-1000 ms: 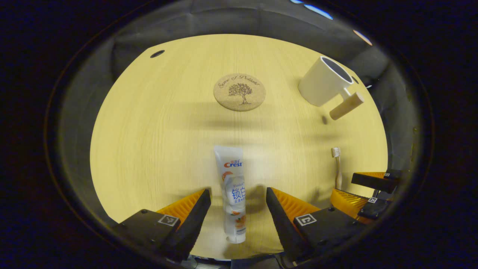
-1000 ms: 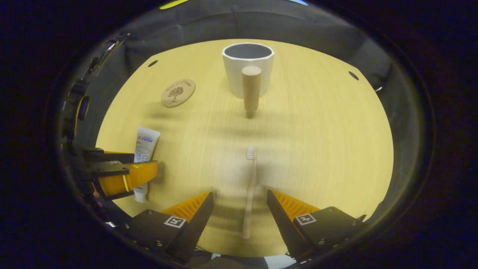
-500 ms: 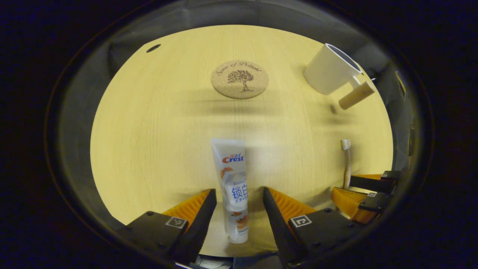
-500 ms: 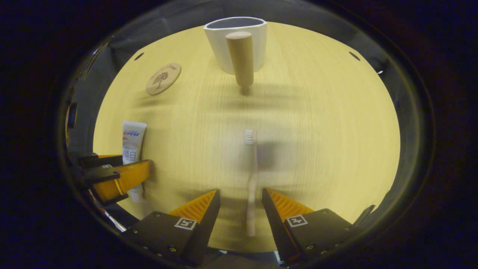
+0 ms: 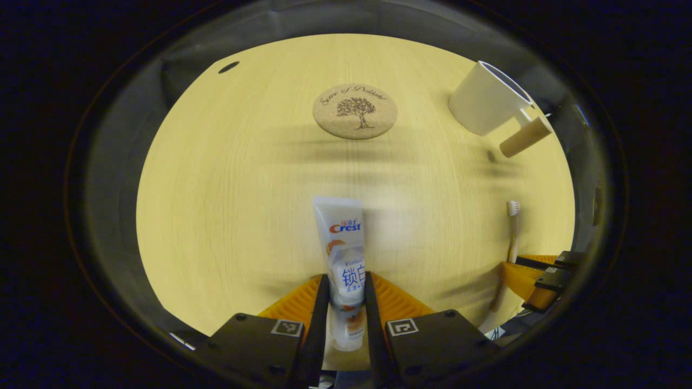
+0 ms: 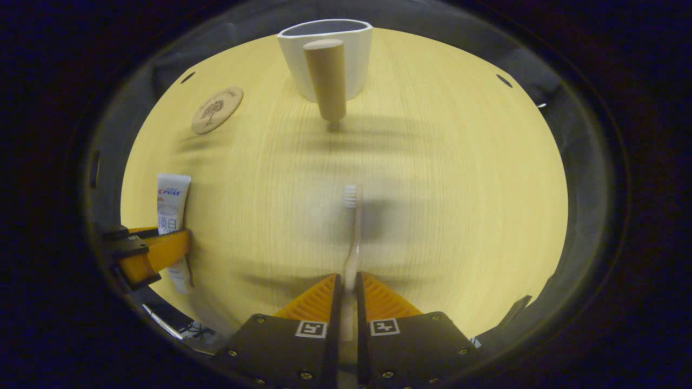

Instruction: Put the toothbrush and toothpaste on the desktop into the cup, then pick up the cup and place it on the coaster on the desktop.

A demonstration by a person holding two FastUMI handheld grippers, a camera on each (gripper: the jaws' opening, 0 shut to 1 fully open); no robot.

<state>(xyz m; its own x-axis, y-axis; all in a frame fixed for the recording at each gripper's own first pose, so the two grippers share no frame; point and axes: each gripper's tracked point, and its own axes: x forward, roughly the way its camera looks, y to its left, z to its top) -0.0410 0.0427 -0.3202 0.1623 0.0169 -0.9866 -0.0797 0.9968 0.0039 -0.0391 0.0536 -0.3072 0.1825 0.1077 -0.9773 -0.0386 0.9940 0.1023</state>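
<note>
left gripper [image 5: 346, 302] pinching toothpaste [image 5: 344, 254], right gripper [image 6: 346, 300] pinching toothbrush [image 6: 351, 237], cup [image 6: 326, 59] upright

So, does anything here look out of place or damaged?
Nothing stands out. The cup stands upright and the coaster lies flat and bare. The left claw grips the toothpaste, the right claw the toothbrush.

Our two handheld grippers, seen up close

We see the left gripper [image 5: 346, 302] and the right gripper [image 6: 346, 308] built alike: two dark, blocky finger carriers studded with small round screws, each topped by a square black-and-white marker tag. We note ribbed, wedge-shaped fingers [image 6: 311, 300] narrowing toward the tips. In the left gripper view, the right gripper at the far edge bears the same small tags.
</note>
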